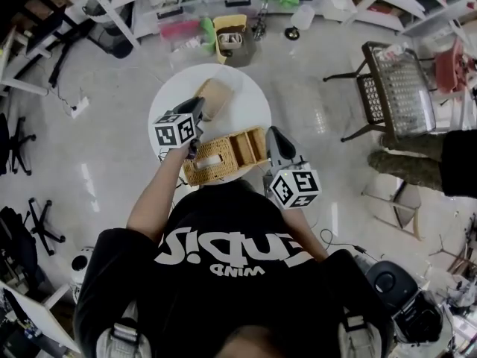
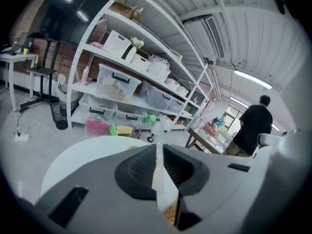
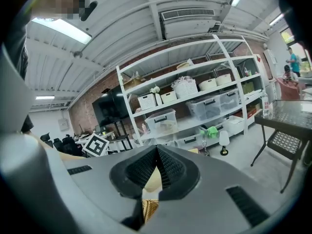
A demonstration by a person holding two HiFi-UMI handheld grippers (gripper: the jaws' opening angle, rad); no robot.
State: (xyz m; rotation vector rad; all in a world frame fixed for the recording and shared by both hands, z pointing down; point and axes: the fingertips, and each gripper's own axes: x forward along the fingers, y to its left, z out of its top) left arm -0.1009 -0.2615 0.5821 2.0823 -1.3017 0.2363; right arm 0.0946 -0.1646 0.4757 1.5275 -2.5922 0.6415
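A woven wicker basket (image 1: 223, 155) with compartments sits at the near edge of a round white table (image 1: 250, 99). A tan cardboard piece (image 1: 214, 95) lies on the table behind it. My left gripper (image 1: 199, 106) hangs over the basket's left end, its tips beside the cardboard; its jaws are shut with only a thin slit between the pads (image 2: 157, 152). My right gripper (image 1: 275, 133) is at the basket's right end, also shut, its black ribbed pads meeting at the tip (image 3: 157, 152). A bit of basket weave (image 3: 148, 209) shows below the right jaws.
White shelving with plastic bins (image 2: 117, 82) lines the far wall. A yellow bin (image 1: 229, 36) and pink box (image 1: 179, 30) stand on the floor beyond the table. A metal mesh chair (image 1: 395, 88) is at right. A person in black (image 2: 254, 123) stands further off.
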